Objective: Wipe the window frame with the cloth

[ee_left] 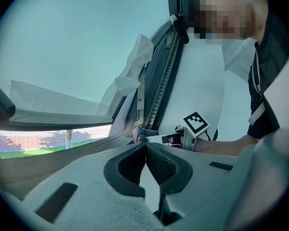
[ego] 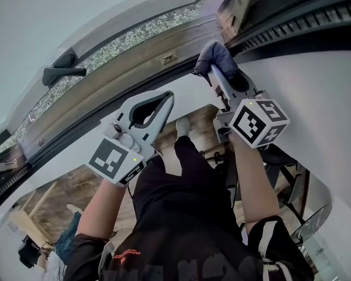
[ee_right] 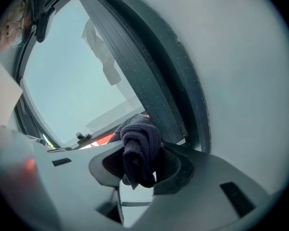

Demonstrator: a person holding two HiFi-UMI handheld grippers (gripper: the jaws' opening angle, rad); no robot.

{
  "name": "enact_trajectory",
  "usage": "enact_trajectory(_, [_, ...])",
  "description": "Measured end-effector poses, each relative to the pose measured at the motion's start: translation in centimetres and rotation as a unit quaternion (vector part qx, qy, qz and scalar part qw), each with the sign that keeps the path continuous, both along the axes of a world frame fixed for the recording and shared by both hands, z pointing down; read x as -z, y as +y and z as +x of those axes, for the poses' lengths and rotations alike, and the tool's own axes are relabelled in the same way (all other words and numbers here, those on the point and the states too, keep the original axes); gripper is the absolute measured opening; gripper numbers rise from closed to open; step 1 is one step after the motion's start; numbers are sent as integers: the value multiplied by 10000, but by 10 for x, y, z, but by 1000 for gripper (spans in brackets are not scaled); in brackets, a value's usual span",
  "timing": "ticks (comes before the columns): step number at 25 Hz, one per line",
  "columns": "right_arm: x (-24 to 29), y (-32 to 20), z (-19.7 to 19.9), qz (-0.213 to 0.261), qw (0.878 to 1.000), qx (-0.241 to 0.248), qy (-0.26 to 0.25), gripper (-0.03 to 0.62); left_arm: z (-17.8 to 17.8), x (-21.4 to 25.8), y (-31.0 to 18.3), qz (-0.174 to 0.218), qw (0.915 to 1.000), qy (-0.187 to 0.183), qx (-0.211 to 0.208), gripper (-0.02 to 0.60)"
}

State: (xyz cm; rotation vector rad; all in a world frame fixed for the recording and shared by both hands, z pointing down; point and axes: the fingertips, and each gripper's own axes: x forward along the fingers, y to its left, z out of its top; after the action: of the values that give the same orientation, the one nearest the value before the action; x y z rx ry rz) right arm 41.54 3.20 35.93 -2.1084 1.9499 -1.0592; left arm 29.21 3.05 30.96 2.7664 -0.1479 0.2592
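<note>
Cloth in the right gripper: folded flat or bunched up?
Bunched up. The cloth is a rolled wad with loose folds, clamped between the jaws of the right gripper, one end hanging below them.

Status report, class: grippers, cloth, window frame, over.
Left gripper shut, empty. Right gripper shut on dark grey-blue bunched cloth, at corner of brown wooden window frame. Small metal plate on frame.
</note>
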Motion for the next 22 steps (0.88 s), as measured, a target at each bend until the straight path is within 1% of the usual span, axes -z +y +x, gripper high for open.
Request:
enact_trajectory(2, [2,0,0,14,10000,-19,-18,120,-3,1,-1,6,10000,12,43,20])
enact_trajectory(5, [13,-4,-8,157,9999,13,-46,120,-13,6,-4,22,9999,58,134,20])
enact_trajectory(7, [24,-9,-21,265,9996,121,-23,120,-24,9,-7,39,9997,93,217,20])
enact_trajectory(9, [33,-18,-43,347,9989,322,-1,120,-42,12,-12,64,9993,108,355,20])
enact_trajectory(13, [44,-40,-104,441,9956,829,-31,120,-93,16,-26,106,9973,102,717,20])
enact_trajectory(17, [46,-57,-179,463,9899,1335,-110,120,-157,18,-37,138,9936,61,1119,20])
enact_trajectory(22, [44,-75,-284,428,9770,2075,-247,120,-247,17,-49,140,9842,13,1765,20])
